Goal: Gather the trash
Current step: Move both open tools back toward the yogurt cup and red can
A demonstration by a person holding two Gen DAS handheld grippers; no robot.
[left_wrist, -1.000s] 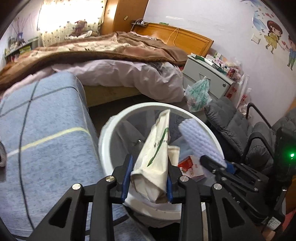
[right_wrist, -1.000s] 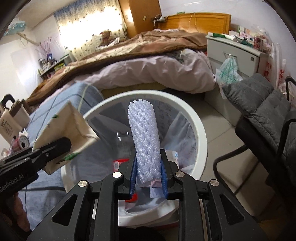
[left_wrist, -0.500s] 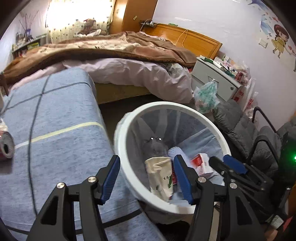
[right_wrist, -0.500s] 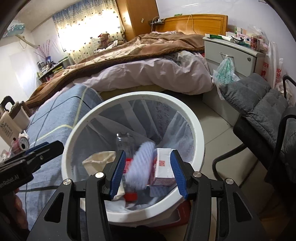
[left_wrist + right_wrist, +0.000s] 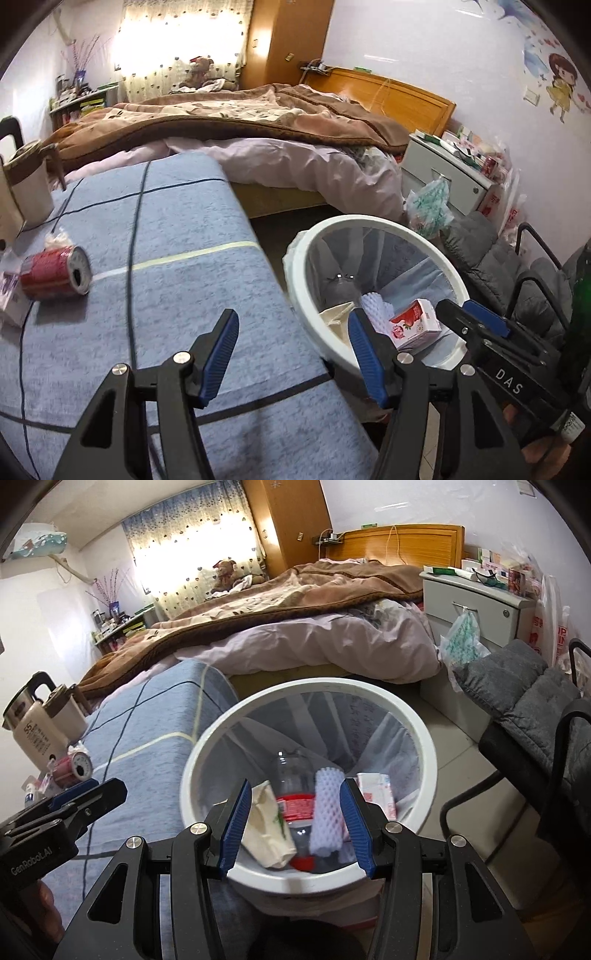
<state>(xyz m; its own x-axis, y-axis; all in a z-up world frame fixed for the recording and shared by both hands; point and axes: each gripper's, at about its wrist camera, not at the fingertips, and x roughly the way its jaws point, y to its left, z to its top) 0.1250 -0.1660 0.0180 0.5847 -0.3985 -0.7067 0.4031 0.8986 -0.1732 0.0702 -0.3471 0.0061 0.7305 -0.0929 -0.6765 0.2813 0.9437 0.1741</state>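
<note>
Both grippers have let go since a second ago. Back then the left gripper (image 5: 291, 354) held a cream paper bag (image 5: 267, 830) and the right gripper (image 5: 293, 827) held a white foam net sleeve (image 5: 325, 812). Now both of those lie inside the white trash bin (image 5: 424, 738), and both grippers have pulled back from it a little.

On the left gripper the jaws are wide open with nothing between them. They hang over the edge of the blue cloth on the desk (image 5: 177, 229), right beside the bin. On the right gripper the jaws are open too and hold nothing. They hang above the near rim of the bin, and the trash shows down between them.

The bin has a thin clear liner. In it lie the paper bag on the left, a clear plastic bottle with a red label (image 5: 295, 797) in the middle, the foam sleeve next to it, and a small carton with a strawberry picture (image 5: 415, 325) on the right.

A red soda can (image 5: 55, 273) lies on its side on the blue cloth, well apart from the bin. Near it stand a white electric kettle (image 5: 35, 734) and some small things too blurry to name.

Behind the bin there is a bed (image 5: 240, 122) with a brown blanket. A grey padded chair (image 5: 532, 701) stands to the right of the bin.
</note>
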